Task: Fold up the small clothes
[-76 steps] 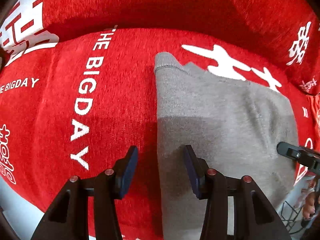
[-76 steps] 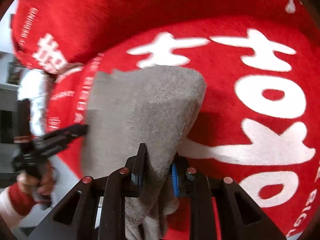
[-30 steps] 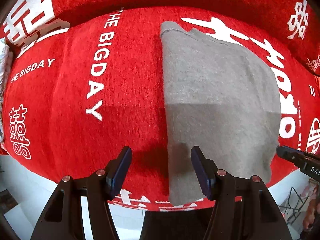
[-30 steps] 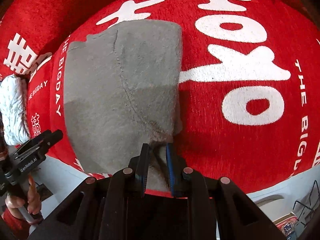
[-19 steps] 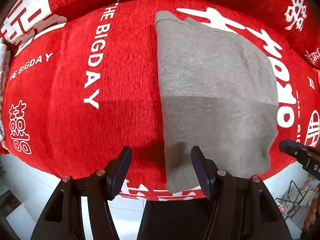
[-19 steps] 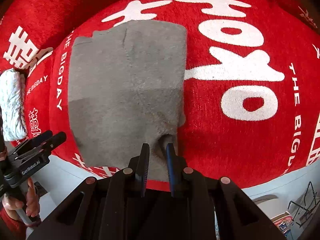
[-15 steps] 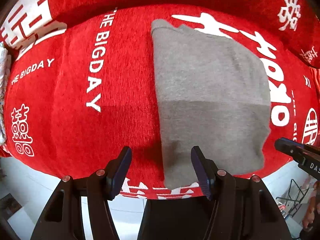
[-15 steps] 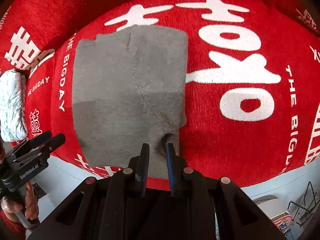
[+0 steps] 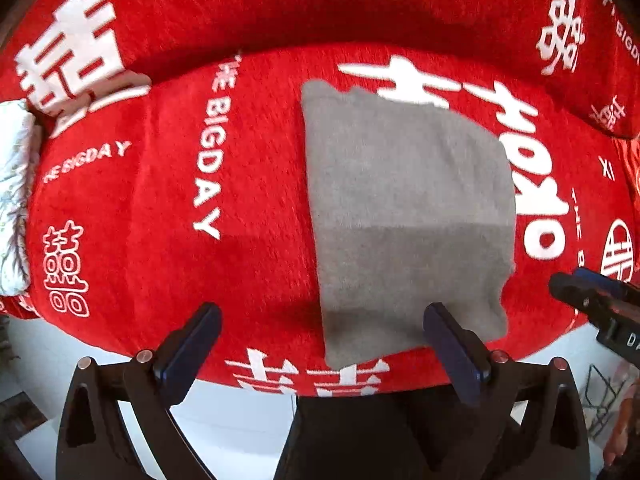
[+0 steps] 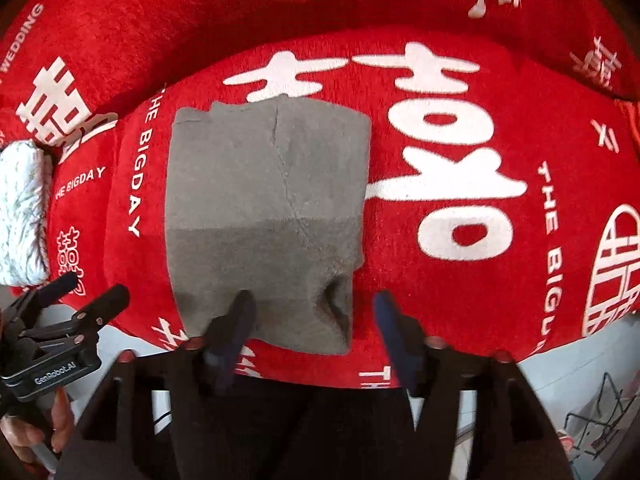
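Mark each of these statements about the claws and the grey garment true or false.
1. The right claw grips the grey garment. False: it is open, holding nothing.
2. The left claw is open. True.
3. The garment lies on a red cover with white lettering. True.
4. The garment hangs in the air. False: it lies flat on the cover.
5. A white patterned cloth lies on top of the garment. False: it lies apart, at the cover's edge.

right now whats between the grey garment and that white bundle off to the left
Only bare red printed cover between the grey garment and the white bundle, clearest in the right wrist view.
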Motion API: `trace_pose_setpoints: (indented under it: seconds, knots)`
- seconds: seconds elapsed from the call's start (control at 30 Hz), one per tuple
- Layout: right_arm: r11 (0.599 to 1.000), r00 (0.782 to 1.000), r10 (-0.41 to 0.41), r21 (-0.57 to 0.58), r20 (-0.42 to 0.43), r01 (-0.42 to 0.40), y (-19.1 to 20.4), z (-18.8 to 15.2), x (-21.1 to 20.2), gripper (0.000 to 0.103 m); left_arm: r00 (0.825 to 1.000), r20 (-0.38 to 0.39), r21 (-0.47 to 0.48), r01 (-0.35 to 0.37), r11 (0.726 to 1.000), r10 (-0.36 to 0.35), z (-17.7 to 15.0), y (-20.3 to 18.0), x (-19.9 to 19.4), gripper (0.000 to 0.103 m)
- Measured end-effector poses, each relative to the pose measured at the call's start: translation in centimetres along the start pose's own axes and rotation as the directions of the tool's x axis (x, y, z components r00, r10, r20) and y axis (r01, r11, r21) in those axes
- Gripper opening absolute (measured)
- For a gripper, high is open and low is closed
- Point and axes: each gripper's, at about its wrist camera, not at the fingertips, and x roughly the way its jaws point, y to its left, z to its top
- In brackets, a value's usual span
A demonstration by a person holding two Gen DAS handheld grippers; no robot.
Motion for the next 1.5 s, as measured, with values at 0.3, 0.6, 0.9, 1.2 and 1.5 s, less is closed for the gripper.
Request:
trace_pose_setpoints:
  seconds: [0.3, 0.6, 0.9, 1.2, 1.5]
  knots:
    - [0.997, 0.997, -0.073, -0.014, 0.04, 0.074, 0.8, -0.4, -1.1, 0.09, 1.0, 0.022, -0.024, 0.016, 1.0, -0.015, 0.0, 0.1, -1.5, 0.101]
    - [0.995, 0.993, -0.101, 0.011, 0.068, 0.1, 1.0, -0.3, -2.3, 0.09, 0.999, 0.05, -0.031, -0.008, 0.999, 0.01, 0.0, 0.2, -2.5, 0.101]
    - [0.994, 0.991, -0.108, 0.012, 0.083, 0.107, 1.3, 0.0, -2.9, 0.09, 0.997, 0.074, -0.03, -0.019, 0.999, 0.021, -0.1, 0.1, -3.2, 0.101]
    - [0.994, 0.99, -0.113, 0.007, 0.084, 0.112, 1.5, 0.1, -3.1, 0.09, 0.996, 0.088, -0.041, -0.024, 0.999, 0.027, 0.0, 0.1, -3.6, 0.101]
    - [0.993, 0.99, -0.117, -0.001, 0.083, 0.118, 1.8, 0.3, -3.2, 0.09, 0.995, 0.09, -0.048, -0.027, 0.998, 0.031, 0.1, 0.3, -3.7, 0.101]
